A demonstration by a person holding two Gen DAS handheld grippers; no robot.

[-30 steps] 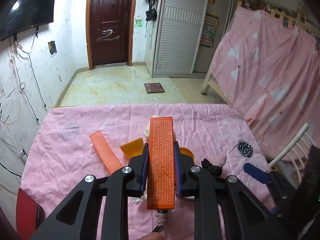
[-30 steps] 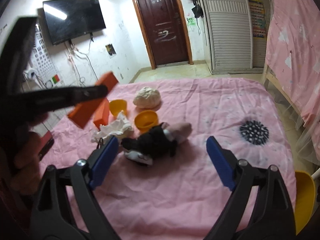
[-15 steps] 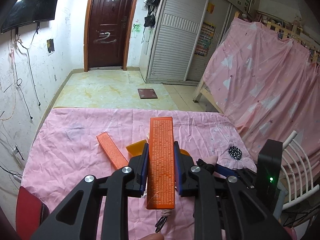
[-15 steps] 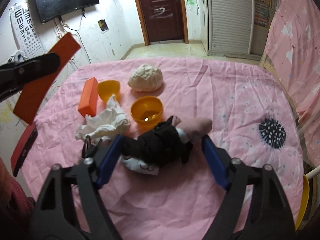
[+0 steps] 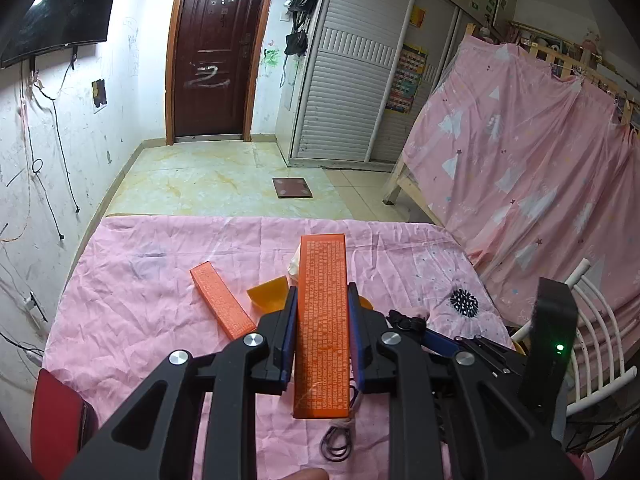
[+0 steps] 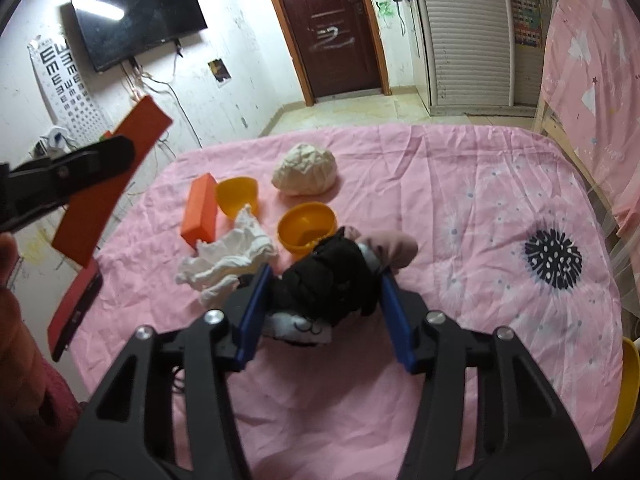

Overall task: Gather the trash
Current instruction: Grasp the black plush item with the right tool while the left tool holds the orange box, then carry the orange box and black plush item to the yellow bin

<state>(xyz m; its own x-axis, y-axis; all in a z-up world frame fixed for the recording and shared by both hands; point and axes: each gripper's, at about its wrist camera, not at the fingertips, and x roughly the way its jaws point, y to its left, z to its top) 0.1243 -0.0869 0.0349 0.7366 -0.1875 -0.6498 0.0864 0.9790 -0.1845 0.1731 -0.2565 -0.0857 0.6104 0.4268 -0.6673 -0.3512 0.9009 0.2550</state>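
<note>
Pink bedsheet (image 6: 460,184); left tool (image 5: 322,316) pinching orange box (image 5: 322,320), right tool (image 6: 326,312) closing around black bundle (image 6: 332,276).

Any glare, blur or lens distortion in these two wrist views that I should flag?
Left wrist: fisheye bends the door frame and wardrobe; black vignette in the corners; lamp glare on the TV; the held orange box is sharp. Right wrist: same bowing; a bright streak on the TV; the black cloth reads as a dark mass with little detail.
</note>
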